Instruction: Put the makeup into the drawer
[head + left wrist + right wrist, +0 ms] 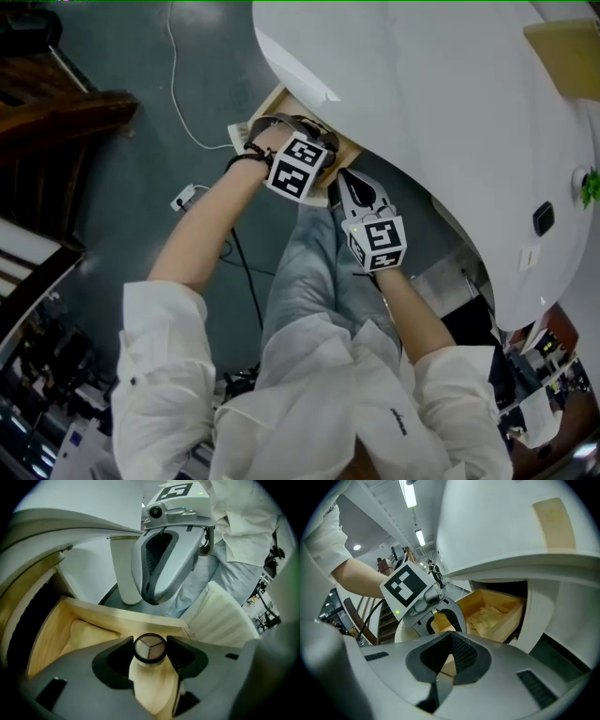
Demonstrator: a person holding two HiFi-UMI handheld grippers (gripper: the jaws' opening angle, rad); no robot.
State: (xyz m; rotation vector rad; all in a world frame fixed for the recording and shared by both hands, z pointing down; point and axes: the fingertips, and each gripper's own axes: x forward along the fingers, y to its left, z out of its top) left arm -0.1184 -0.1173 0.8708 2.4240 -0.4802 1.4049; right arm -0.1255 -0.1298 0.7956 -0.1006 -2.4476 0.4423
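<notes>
A small round makeup jar [150, 648] with a dark rim and a pale three-part lid sits between the pads of my left gripper [150, 650], which is shut on it. The jar hangs over the open wooden drawer [89, 632], whose inside is lined with crumpled paper. In the head view the left gripper [291, 141] is at the drawer [272, 105] under the white table's edge. My right gripper [437, 676] is shut with nothing in it and hovers just right of the left one [426, 603], aimed at the drawer [506, 616]. The left gripper view shows it [151, 595] beyond the drawer.
The white table [422, 94] overhangs the drawer, and a white post [125, 573] stands behind it. A white ribbed object [225, 620] is to the drawer's right. A white cable [178, 84] and dark wooden furniture [56, 103] are on the floor at left.
</notes>
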